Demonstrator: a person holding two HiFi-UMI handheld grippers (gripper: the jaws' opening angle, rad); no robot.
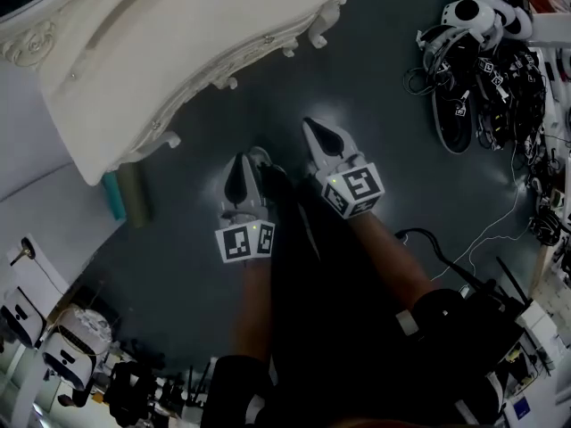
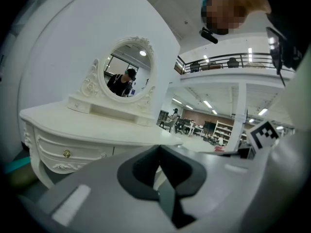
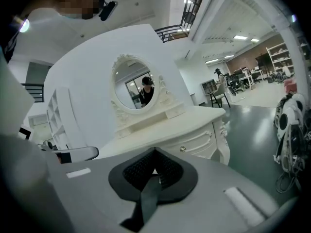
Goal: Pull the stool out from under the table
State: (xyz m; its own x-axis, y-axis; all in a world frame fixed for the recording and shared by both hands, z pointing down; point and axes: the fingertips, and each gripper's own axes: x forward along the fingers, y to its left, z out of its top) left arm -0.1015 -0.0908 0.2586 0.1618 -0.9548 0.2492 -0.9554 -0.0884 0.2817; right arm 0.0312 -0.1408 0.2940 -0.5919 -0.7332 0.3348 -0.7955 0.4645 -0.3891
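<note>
The white carved dressing table with an oval mirror (image 1: 178,52) stands ahead and to the left of both sets of jaws, its front edge slanting across their line. No view shows the stool, which is presumably tucked beneath. The left gripper (image 1: 245,163), seemingly slightly nearer, has its jaws together on nothing. The right gripper (image 1: 314,130) is likewise closed and empty. Only square black-and-white markers (image 1: 245,242) show, with no legible writing.

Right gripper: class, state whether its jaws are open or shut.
Shut: the right gripper has its jaws together at the tips, with nothing between them.
</note>
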